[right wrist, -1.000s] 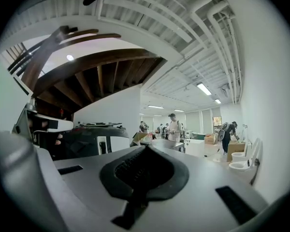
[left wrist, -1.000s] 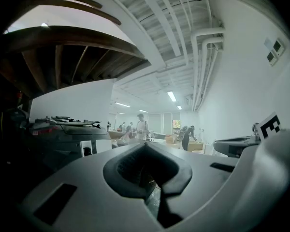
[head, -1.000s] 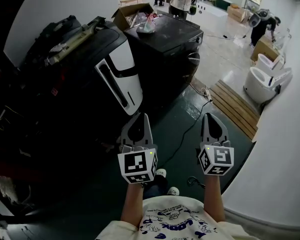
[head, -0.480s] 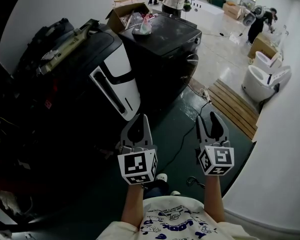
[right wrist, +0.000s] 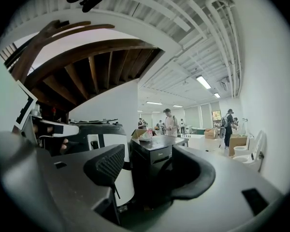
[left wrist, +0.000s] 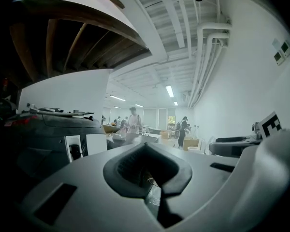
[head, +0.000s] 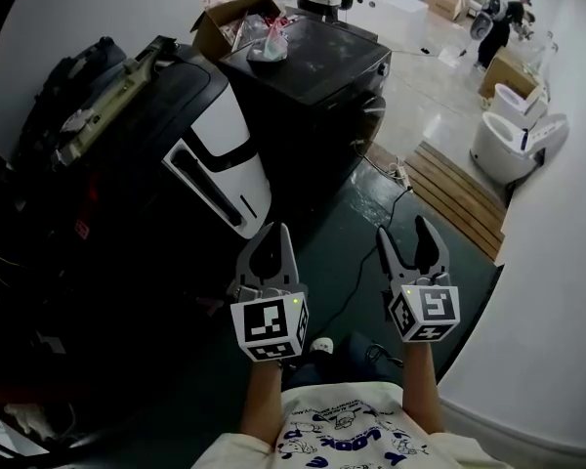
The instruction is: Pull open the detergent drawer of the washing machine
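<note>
The dark washing machine [head: 317, 81] stands ahead on the floor, well apart from both grippers, and its detergent drawer is too dark to pick out. The right gripper [head: 405, 234] has just been opening, jaws wide apart and gripping nothing. The left gripper [head: 272, 231] has its jaws together, empty.

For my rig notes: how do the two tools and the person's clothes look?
Both the left tool and right tool are grey and tapered with dark pads. Each carries a white cube with black markers. The shirt is pale with blue print.
</note>
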### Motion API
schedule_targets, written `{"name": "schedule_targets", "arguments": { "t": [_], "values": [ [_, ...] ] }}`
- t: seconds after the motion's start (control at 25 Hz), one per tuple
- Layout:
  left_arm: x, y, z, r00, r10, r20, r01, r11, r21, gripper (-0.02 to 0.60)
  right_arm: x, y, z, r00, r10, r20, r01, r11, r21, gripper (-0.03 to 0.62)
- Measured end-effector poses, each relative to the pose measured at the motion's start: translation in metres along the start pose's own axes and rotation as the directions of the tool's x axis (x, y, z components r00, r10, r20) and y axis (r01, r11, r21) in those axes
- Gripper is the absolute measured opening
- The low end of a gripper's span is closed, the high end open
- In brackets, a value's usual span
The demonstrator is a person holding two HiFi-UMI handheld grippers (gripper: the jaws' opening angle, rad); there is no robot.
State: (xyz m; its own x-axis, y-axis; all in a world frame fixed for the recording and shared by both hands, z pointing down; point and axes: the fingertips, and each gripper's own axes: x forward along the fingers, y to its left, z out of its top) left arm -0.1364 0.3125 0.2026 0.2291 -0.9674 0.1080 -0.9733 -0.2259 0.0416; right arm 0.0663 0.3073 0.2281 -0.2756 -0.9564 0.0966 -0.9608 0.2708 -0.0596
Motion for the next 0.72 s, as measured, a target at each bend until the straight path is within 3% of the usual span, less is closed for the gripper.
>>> {"name": "schedule_targets", "arguments": {
  "t": [0.4,0.72],
  "values": [
    [0.053,0.009,-0.014,0.999,0.006,-0.042,-0.006,1.0,-0.018,0.014,0.049,-0.024,-0.018,0.999,-0.005,-0.048,0.007,1.0,0.028,0.316],
    [0.13,0.006,-0.01,0.997,0.057,-0.042,-0.058,0.998,-0.013,0.014,0.128,-0.069,-0.007,0.999,0.04,-0.033,-0.039,0.999,0.019,0.316]
  ]
}}
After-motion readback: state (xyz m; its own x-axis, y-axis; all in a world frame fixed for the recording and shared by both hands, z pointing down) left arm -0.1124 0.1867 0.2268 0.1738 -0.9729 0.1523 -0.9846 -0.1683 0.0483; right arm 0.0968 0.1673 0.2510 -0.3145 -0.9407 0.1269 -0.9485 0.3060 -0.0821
